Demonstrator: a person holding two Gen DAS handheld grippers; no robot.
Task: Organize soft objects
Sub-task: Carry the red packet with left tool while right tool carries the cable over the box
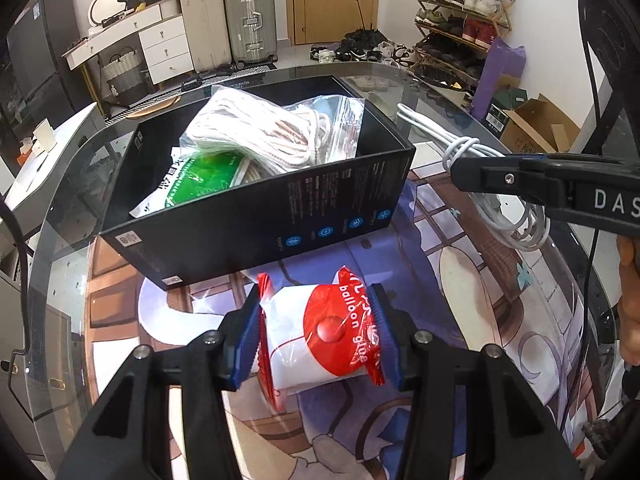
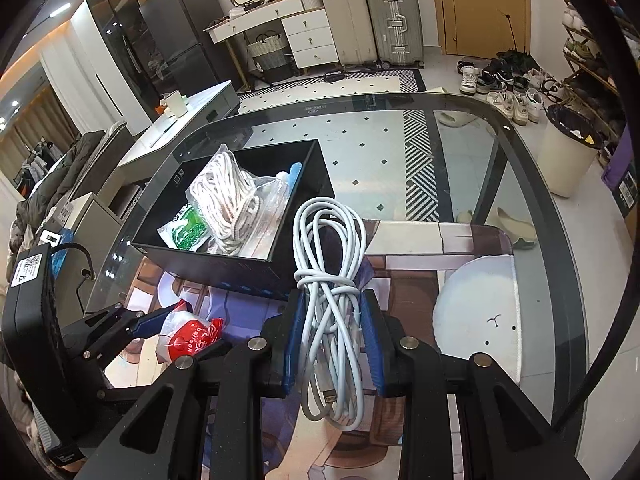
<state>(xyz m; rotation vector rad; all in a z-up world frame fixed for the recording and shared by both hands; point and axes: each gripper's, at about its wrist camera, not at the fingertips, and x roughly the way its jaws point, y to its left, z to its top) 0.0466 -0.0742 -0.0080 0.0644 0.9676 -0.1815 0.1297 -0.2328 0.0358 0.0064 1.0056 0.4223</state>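
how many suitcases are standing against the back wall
2. A beige suitcase stands beside the white drawer unit, and a silver suitcase stands right next to it, nearer the wooden door. More luggage lies on top, partly cropped, so others may be hidden.

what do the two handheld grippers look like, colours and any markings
Both are matte black plastic. The left gripper and the right gripper each have two angular fingers with ribbed blue pads and silver round bolts. The right one carries white letters "DAS" on its side, and a thin black cable hangs beside it.
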